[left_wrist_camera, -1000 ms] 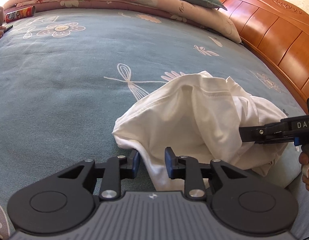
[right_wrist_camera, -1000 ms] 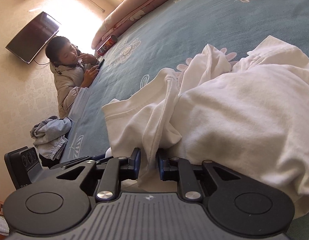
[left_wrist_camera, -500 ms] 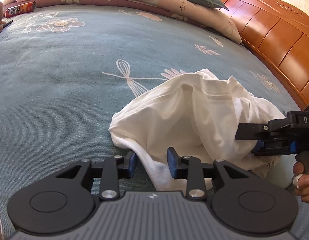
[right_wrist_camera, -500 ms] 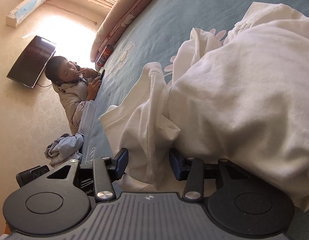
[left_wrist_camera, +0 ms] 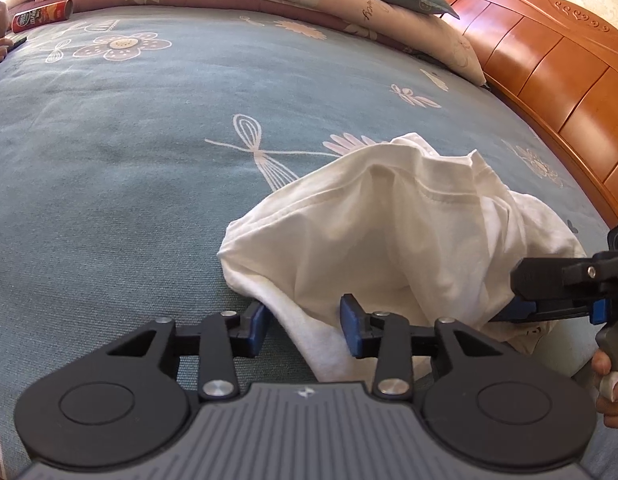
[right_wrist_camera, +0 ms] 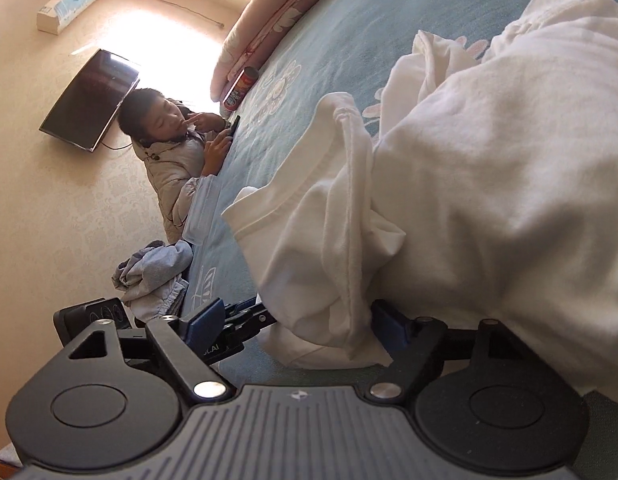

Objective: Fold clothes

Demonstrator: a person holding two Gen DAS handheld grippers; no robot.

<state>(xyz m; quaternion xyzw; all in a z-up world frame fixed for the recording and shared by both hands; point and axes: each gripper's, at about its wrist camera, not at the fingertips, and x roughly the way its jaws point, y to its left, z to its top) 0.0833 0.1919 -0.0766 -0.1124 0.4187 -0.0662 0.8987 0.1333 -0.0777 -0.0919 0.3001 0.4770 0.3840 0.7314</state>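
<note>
My left gripper point(left_wrist_camera: 303, 330) opening, pads straddling lower edge of white shirt point(left_wrist_camera: 389, 232), not pressing it. My right gripper point(right_wrist_camera: 295, 330) also opening wide, bunched fold of shirt hanging between pads, no clamp. Shirt lying crumpled in heap on blue bedspread point(left_wrist_camera: 149, 140), near wooden headboard point(left_wrist_camera: 549, 60). Step, I'm judging: letting go of crumpled cloth, folding not yet begun. Next move is calling for finding hem or shoulder corners, pinching both, spreading flat.
</note>
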